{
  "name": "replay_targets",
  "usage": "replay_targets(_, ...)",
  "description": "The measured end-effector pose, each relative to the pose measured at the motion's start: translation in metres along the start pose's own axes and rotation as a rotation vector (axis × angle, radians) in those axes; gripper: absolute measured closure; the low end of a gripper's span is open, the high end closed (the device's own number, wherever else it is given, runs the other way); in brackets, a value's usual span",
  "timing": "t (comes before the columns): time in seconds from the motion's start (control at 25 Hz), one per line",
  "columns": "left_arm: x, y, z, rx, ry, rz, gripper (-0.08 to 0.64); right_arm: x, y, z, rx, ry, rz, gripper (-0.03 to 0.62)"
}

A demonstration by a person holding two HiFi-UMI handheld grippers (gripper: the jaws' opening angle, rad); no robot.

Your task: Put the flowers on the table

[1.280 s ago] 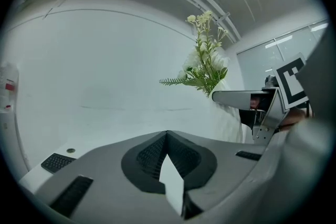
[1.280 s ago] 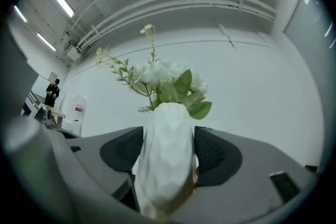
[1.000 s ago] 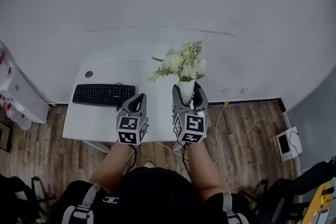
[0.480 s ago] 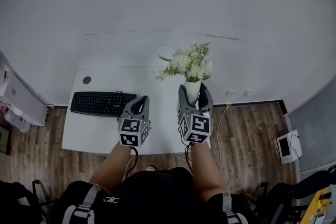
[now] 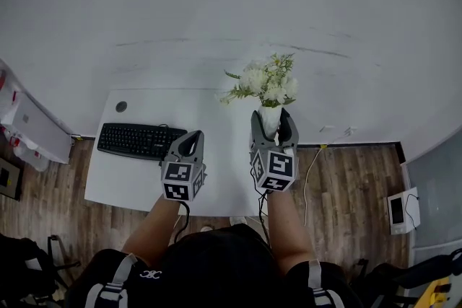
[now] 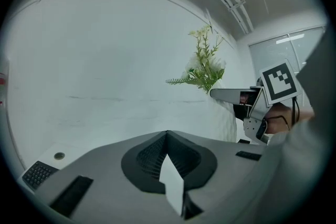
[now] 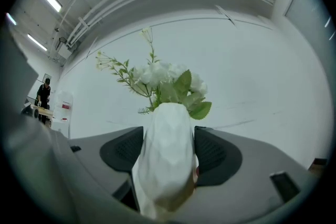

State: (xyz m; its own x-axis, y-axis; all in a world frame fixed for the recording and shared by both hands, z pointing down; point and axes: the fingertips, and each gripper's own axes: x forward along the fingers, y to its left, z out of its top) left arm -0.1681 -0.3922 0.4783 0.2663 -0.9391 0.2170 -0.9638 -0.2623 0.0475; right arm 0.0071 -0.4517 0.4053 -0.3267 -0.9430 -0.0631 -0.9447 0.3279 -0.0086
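My right gripper (image 5: 273, 128) is shut on a white faceted vase (image 5: 269, 119) that holds white flowers with green sprigs (image 5: 266, 83). In the right gripper view the vase (image 7: 165, 155) stands upright between both pads, the flowers (image 7: 163, 78) above it. It hangs over the right end of the white table (image 5: 216, 112). My left gripper (image 5: 189, 148) is shut and empty over the table's front middle. From the left gripper view the flowers (image 6: 205, 68) and the right gripper (image 6: 241, 99) show to the right.
A black keyboard (image 5: 137, 140) lies on the table's left part, with a round cable hole (image 5: 121, 107) behind it. A white wall rises behind the table. A cable (image 5: 310, 169) runs over the wooden floor at the right.
My right gripper has carried the vase and flowers a little to the right and farther toward the wall. The left gripper has hardly moved.
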Motion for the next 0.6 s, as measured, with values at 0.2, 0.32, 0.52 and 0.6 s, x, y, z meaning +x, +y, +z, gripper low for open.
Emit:
replay_targets(0.2,0.020,-0.011,0.013,0.022,-0.015,0.024,0.558,0.028,-0.020,0.002,0.004,-0.027,0.041,0.276)
replay_targets(0.32,0.038,-0.011,0.018,0.031,-0.011,0.043,0.558,0.050,-0.033,0.000,0.007,-0.040,0.053,0.276)
replay_targets(0.52,0.042,-0.007,0.010,0.027,0.013,0.080,0.558,0.069,-0.045,-0.011,-0.002,-0.043,0.070,0.276)
replay_targets(0.6,0.059,-0.002,0.006,0.013,0.034,0.101,0.558,0.091,-0.057,-0.021,-0.010,-0.036,0.084,0.276)
